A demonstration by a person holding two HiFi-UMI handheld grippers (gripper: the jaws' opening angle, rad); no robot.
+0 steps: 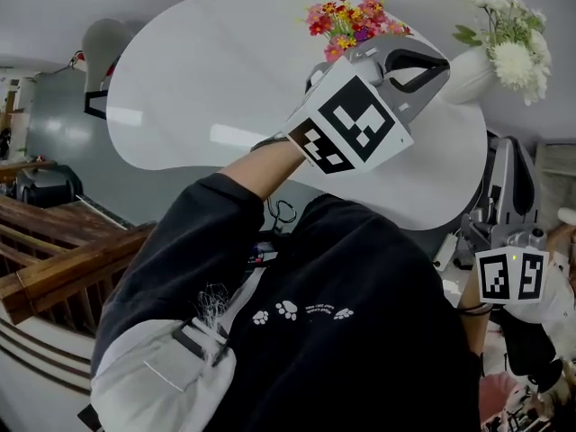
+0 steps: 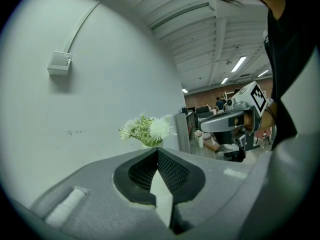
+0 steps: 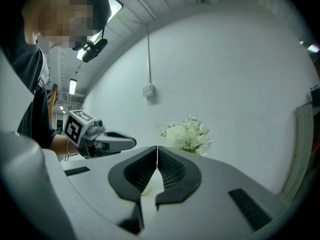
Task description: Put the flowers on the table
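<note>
Grey plastic left gripper [image 2: 157, 153] and right gripper [image 3: 157, 149], both closed and empty, at a glossy white rounded table [image 1: 207, 79].
Each gripper's ribbed black pads meet at the tips with nothing between them. A bunch of small red, pink and yellow flowers [image 1: 349, 18] shows just beyond the left gripper; whether they touch cannot be told. Fluffy white chrysanthemums [image 1: 511, 48] in a smooth white vase [image 1: 468, 75] stand ahead of both grippers. Each cube [image 1: 353, 122] bears black-and-white square markers. The print beside the white paw prints [image 1: 286, 310] on the dark top is too small to read.

Both gripper views (wall-facing) share white flowers [image 2: 147, 130].
</note>
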